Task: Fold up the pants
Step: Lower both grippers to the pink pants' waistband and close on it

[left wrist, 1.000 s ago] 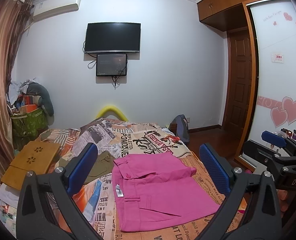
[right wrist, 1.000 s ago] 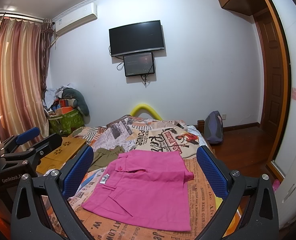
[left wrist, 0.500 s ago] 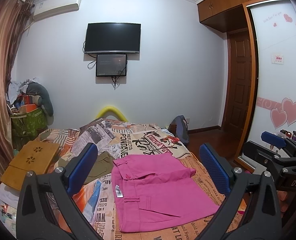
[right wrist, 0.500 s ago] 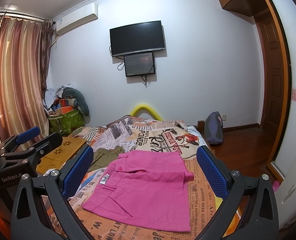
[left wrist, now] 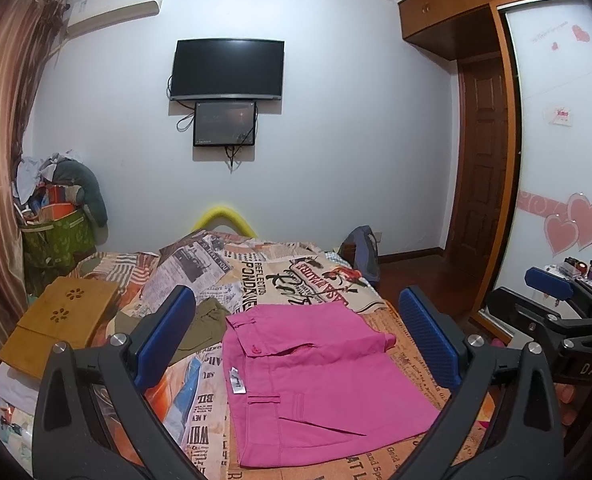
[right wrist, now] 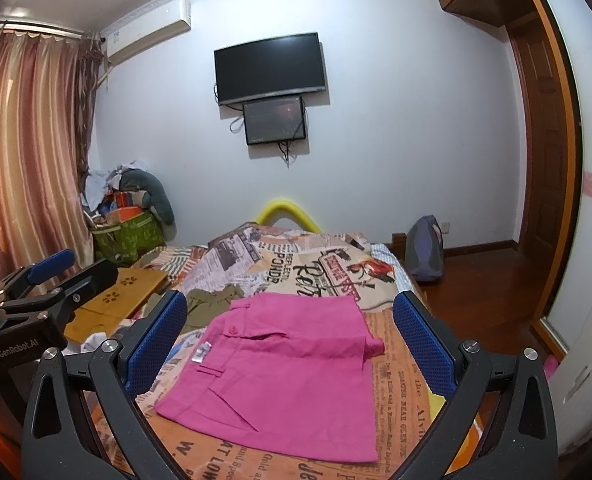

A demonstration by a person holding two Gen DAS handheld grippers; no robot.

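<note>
The pants (left wrist: pixel 320 376) lie on the bed (left wrist: pixel 296 280) as a compact pink rectangle beside an olive garment (left wrist: pixel 204 320), so folding appears essentially complete, while left tongs (left wrist: pixel 296 340) and right tongs (right wrist: pixel 292 344) hover spread, holding nothing.

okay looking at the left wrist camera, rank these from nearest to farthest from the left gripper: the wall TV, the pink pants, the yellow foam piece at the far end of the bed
From the left gripper, jaws open:
1. Pink pants, folded flat on the bed directly ahead, between the jaws.
2. Yellow foam piece, past the far end of the bed, slightly left.
3. Wall TV, mounted high on the far wall.
</note>
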